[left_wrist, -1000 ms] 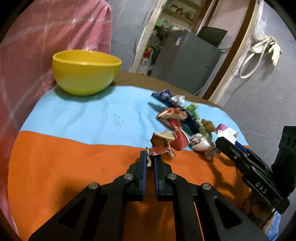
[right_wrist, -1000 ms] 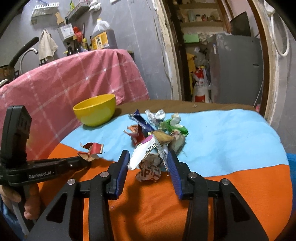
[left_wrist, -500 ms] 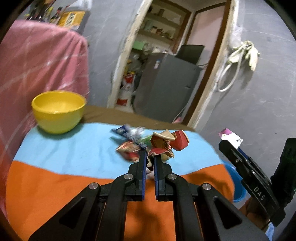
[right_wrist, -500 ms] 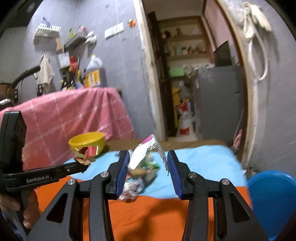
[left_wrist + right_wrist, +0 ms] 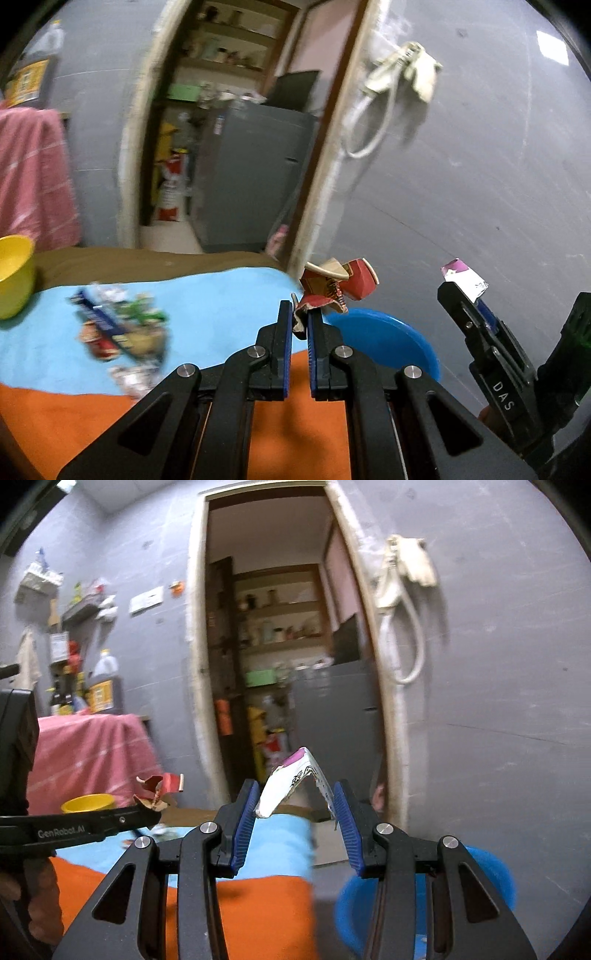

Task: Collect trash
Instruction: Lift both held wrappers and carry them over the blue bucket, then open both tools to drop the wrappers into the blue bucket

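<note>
Both grippers have lifted off the table and swung to the right since a second ago, each carrying its scrap away from the pile and toward the blue bin, which was out of sight then and now shows below the fingertips; at the far left the yellow bowl (image 5: 13, 275) sits on the cloth-covered table (image 5: 221, 291), and right of it, on the blue part of the cloth, the pile of wrappers (image 5: 122, 328) lies blurred and not yet picked up; further right the left gripper (image 5: 300, 317) has its jaws nearly together, clamped on a crumpled red and tan wrapper (image 5: 338, 282) that sticks up past the tips, just above the near rim of the blue bin (image 5: 388, 343); at the right the right gripper (image 5: 293, 805) holds its jaws partly apart, pressed on both sides of a folded white and purple packet (image 5: 291, 779) that stands tent-like between them, with the bin low and to the right of it; so two pieces seem lifted and close to being dropped, neither is in the bin yet, and most of the litter is left on the table.
</note>
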Demonstrator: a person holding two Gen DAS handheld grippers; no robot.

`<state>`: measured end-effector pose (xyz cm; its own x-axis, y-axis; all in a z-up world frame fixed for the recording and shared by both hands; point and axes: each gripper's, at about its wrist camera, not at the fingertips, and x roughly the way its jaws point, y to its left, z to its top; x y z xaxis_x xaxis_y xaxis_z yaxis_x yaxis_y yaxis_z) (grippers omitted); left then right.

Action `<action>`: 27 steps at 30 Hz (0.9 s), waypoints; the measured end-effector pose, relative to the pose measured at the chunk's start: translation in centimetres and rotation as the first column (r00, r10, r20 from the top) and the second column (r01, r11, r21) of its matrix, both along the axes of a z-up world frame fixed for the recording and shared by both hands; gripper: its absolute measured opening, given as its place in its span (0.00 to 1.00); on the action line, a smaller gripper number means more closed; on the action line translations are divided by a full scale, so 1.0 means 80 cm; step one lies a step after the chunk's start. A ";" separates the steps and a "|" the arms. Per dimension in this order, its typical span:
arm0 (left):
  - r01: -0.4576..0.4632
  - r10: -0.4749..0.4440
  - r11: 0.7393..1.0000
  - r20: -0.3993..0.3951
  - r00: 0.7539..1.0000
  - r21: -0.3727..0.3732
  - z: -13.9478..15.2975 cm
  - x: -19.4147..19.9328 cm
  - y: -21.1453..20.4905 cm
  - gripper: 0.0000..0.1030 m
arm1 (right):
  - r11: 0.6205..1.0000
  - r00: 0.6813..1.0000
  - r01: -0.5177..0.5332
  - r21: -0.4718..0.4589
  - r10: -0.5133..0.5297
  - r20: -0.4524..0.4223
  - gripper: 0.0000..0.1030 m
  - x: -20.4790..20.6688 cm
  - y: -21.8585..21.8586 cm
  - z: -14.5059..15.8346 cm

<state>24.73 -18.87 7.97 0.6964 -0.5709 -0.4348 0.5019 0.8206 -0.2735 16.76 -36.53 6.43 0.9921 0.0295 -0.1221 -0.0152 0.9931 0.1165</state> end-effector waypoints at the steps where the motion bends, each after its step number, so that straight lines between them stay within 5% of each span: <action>1: 0.020 -0.020 1.000 -0.009 1.000 0.004 -0.001 0.003 -0.014 0.05 | 1.000 1.000 0.022 0.008 -0.022 -0.005 0.39 -0.002 -0.011 -0.001; 13: 0.163 -0.144 0.983 -0.191 0.971 0.088 -0.052 0.048 -0.141 0.05 | 0.971 0.968 0.203 0.130 -0.180 -0.173 0.39 -0.005 -0.117 -0.042; 27: 0.211 -0.140 0.959 -0.332 0.933 0.188 -0.122 0.072 -0.219 0.06 | 0.918 0.902 0.308 0.252 -0.197 -0.383 0.42 0.011 -0.179 -0.091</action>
